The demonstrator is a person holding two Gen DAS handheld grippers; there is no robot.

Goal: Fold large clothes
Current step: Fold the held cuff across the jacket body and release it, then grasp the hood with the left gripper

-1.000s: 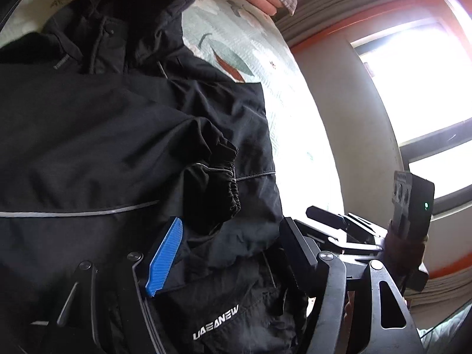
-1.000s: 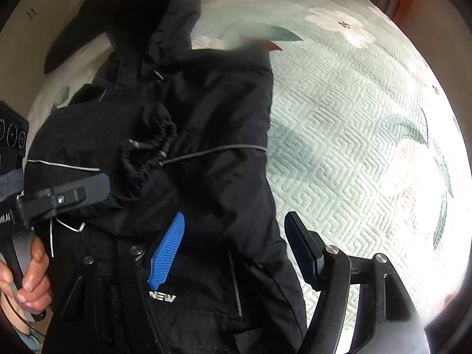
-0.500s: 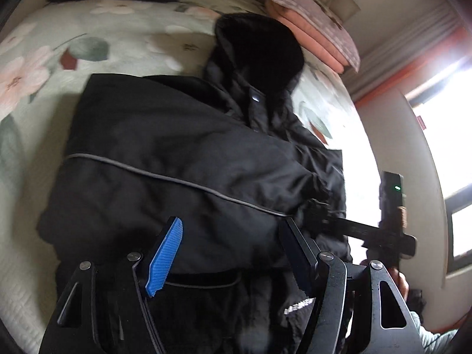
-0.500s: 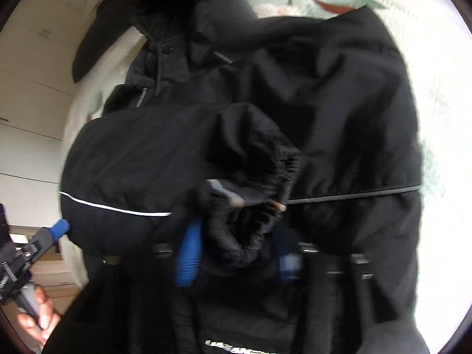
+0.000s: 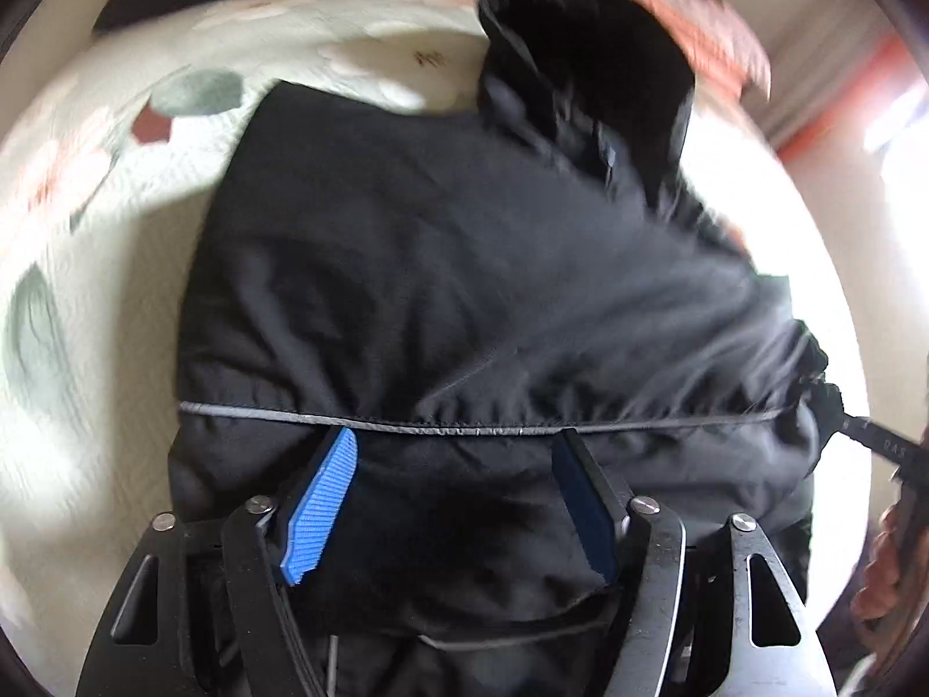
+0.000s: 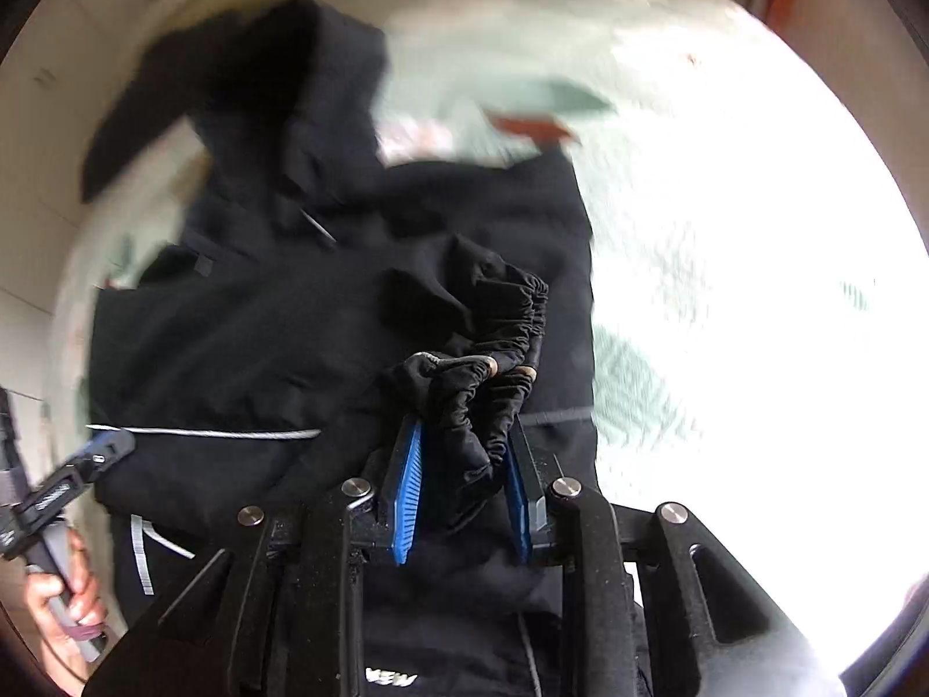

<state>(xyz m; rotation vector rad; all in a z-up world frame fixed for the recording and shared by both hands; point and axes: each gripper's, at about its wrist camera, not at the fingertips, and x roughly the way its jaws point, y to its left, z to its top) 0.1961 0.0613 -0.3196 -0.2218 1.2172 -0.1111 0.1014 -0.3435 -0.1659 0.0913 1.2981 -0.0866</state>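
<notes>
While the black jacket (image 5: 464, 290) lies spread on the bed (image 5: 104, 244), its hood (image 5: 586, 52) pointing to the far side, the left gripper (image 5: 458, 441) hangs over the near part of the garment with its jaws released and wide apart, nothing between the blue pads. Just beyond its fingertips a thin grey reflective stripe (image 5: 406, 423) runs left to right across the cloth. A pink folded blanket (image 5: 673, 17) sits at the far right edge of the bed, blurred.

From the right wrist view, the right gripper (image 6: 464, 435) has its jaws clenched on the sleeve cuff (image 6: 493, 366), a bunched, elasticated end of black fabric that rises out between the two pads and stands above the jacket body. The body of the jacket lies beneath it, on the left half of the pale floral bedspread (image 6: 726, 267), which is washed out by bright light to the right. Near the bottom edge, part of a white printed logo (image 6: 392, 679) shows on the fabric. At the left edge the other gripper's blue tip touches or hovers at the jacket's side; I cannot tell which.
</notes>
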